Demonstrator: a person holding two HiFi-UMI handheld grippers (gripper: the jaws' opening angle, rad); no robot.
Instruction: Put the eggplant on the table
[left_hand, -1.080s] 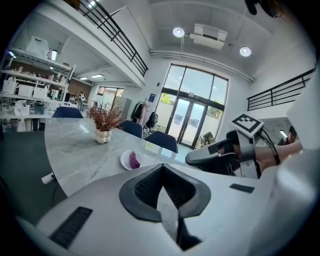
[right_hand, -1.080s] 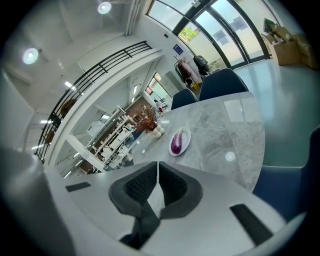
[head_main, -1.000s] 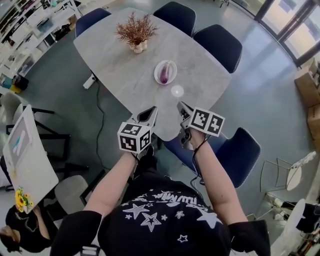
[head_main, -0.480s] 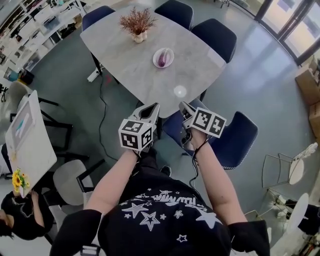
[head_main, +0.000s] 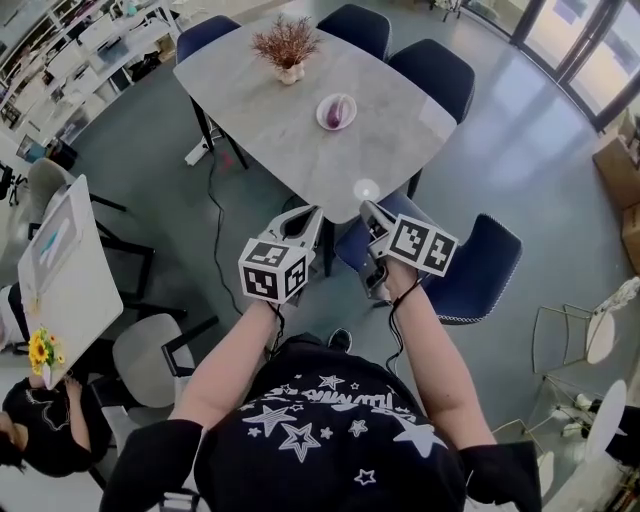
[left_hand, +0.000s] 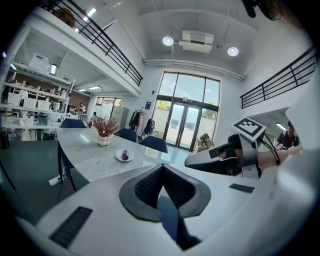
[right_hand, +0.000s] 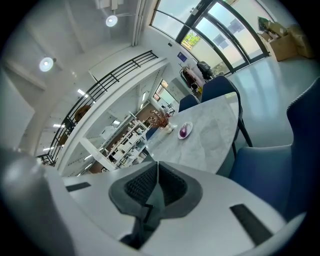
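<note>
Purple eggplant (head_main: 338, 110) on plate (head_main: 321, 116) — plate on table (head_main: 280, 130).

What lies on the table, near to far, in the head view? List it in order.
Light reflection → plate holding the eggplant → pot of dried twigs.

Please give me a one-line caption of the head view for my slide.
Left gripper and right gripper shut and empty, short of the table; the eggplant lies on a plate.
</note>
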